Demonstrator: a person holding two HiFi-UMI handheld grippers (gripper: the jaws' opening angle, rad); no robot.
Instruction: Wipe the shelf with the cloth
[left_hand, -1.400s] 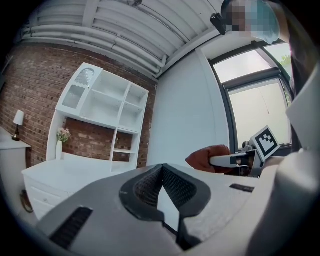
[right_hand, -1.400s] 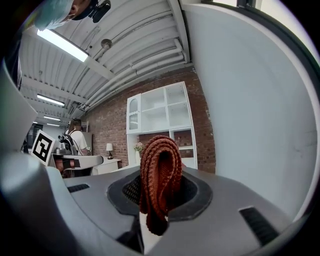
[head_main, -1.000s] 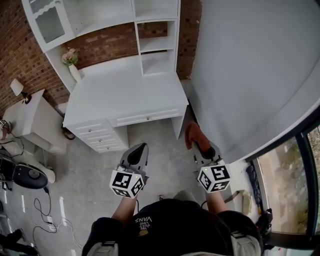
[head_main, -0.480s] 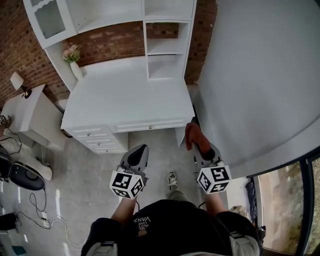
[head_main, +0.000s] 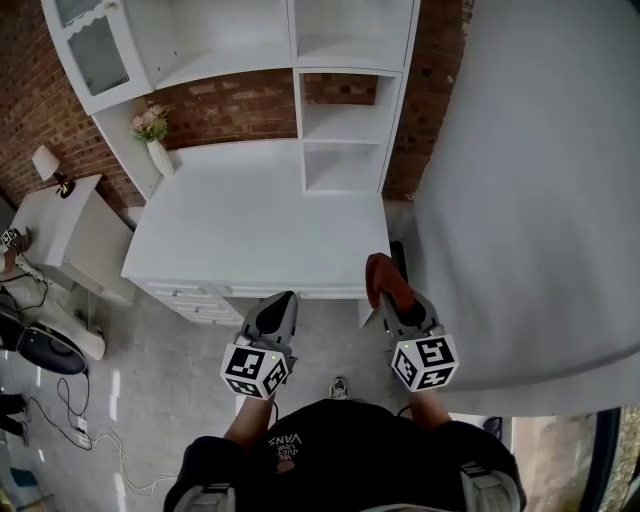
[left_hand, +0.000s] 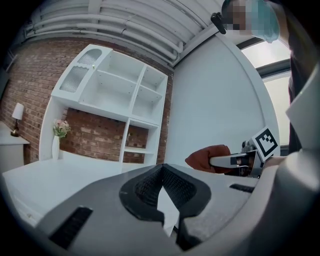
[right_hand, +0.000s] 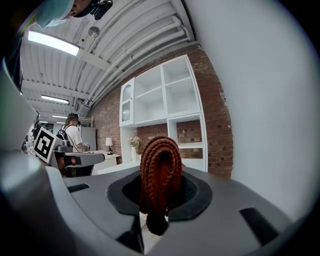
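The right tool (right_hand: 159, 212) pinches the soft, light, folded knit cloth (right_hand: 160, 160) mid-fold, a secure hold; the left tool (left_hand: 161, 172) is closed and empty.

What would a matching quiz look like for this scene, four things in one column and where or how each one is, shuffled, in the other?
Things
1. cloth
2. left gripper
3. flower vase
4. lamp

Place or state
A. on the side cabinet left of the desk
B. shut, nothing between
C. clamped in the right gripper
D. back left corner of the desk top

Pairs: 1-C, 2-B, 3-D, 4-A
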